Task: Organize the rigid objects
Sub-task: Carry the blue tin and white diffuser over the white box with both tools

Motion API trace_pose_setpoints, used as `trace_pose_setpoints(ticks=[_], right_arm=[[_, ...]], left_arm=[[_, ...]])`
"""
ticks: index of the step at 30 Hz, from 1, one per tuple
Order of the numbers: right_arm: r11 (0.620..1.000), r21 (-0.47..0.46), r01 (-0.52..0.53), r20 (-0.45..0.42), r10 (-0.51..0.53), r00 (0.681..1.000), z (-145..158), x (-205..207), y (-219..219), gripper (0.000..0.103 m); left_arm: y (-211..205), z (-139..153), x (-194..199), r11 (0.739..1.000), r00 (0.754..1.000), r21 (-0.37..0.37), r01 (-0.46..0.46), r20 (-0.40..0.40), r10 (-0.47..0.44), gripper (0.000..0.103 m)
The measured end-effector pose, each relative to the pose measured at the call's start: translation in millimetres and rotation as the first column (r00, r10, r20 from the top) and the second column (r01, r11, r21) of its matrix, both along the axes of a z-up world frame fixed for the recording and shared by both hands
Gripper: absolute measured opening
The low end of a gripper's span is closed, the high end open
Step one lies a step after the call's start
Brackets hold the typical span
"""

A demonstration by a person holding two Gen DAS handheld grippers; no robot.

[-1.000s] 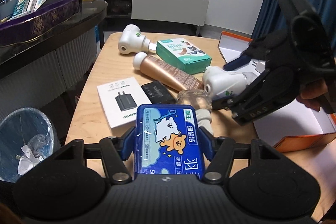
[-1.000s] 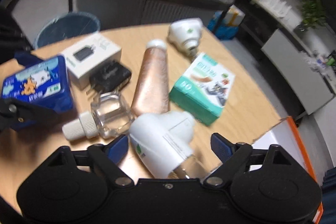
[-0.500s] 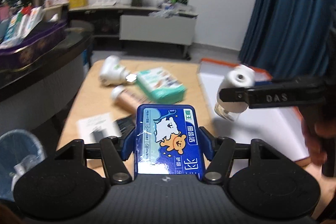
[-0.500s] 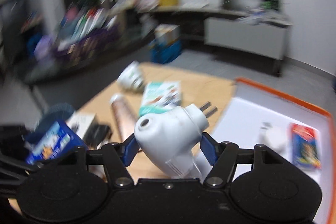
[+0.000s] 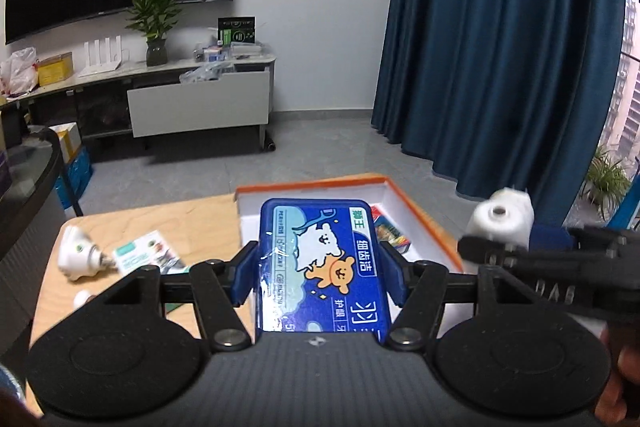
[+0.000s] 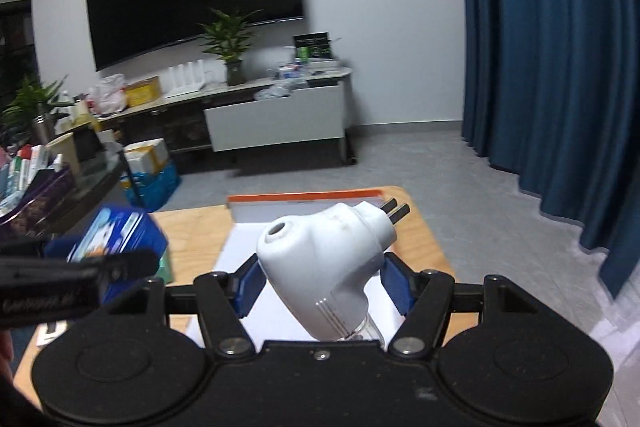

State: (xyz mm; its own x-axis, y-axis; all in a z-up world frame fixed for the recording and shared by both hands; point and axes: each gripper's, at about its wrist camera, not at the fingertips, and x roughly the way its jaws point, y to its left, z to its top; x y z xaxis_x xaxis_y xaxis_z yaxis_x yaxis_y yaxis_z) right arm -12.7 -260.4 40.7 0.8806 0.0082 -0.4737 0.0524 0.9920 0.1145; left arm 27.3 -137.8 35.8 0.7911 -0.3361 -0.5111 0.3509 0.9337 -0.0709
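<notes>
Wooden table (image 5: 160, 223), left tool (image 5: 318, 277) gripping blue box (image 5: 324, 267), right tool (image 6: 320, 285) clamping white plug-in device (image 6: 320, 267), prongs visible only there.

Orange box (image 5: 420, 223): we see only its far rim and right wall; the blue pack (image 5: 324, 263) covers the middle.
Red item in box (image 5: 390, 233): mostly hidden, we cannot identify it.
White plug-in device (image 5: 500, 221): blurred in the left view.
Table items (image 5: 144, 255): blurred, labels unreadable.
</notes>
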Motion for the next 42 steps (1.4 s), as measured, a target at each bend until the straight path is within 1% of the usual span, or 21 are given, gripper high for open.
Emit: trace_pose_setpoints(ticks=[2,3,5,8,10,15,20,30,42], right_arm=[[1.000,0.018,0.001,-0.001,-0.001,1.000,-2.0,-1.3,-2.6,0.075],[1.000,0.015,0.001,-0.005,-0.001,1.000,-3.1,-0.3,-3.1,0.075],[1.000,0.001,0.007,-0.007,-0.007,1.000,-4.6,-0.1,-3.4,0.075],[1.000,0.002,0.007,-0.012,-0.007,1.000,-4.5,1.8,-5.7,0.075],[1.000,0.003,0.006,-0.017,-0.006,1.000,-6.1,2.4,-6.1,0.075],[1.000,-0.008,-0.012,-0.042,0.011,0.999,-11.0,11.3,-2.4,0.075],[1.000,-0.007,-0.017,-0.046,0.017,0.999,-10.6,18.2,-0.6,0.075],[1.000,0.003,-0.011,-0.049,0.011,0.999,-9.8,22.1,-6.6,0.075],[1.000,-0.003,-0.010,-0.057,0.010,0.998,-5.0,26.2,-4.3,0.075]], left_arm=[[-2.4,-3.5,2.4,1.000,1.000,-0.019,-0.003,-0.027,0.003,0.064],[-3.5,-4.7,1.6,1.000,1.000,-0.013,-0.006,-0.028,0.006,0.064],[-7.9,-6.8,-0.1,1.000,1.000,0.023,-0.018,-0.023,0.018,0.064],[-9.3,-6.8,2.4,0.999,0.998,0.035,-0.034,-0.050,0.036,0.064],[-7.4,-5.1,5.0,0.999,0.997,0.020,-0.049,-0.060,0.050,0.064],[-5.6,-2.7,5.8,0.997,0.996,0.017,-0.073,-0.053,0.074,0.064],[-4.3,-1.2,7.1,0.995,0.994,0.021,-0.093,-0.048,0.094,0.064],[-6.2,-8.5,12.0,0.996,0.991,0.010,-0.088,-0.096,0.089,0.064],[-8.6,-6.3,13.6,0.996,0.991,0.009,-0.089,-0.100,0.090,0.064]])
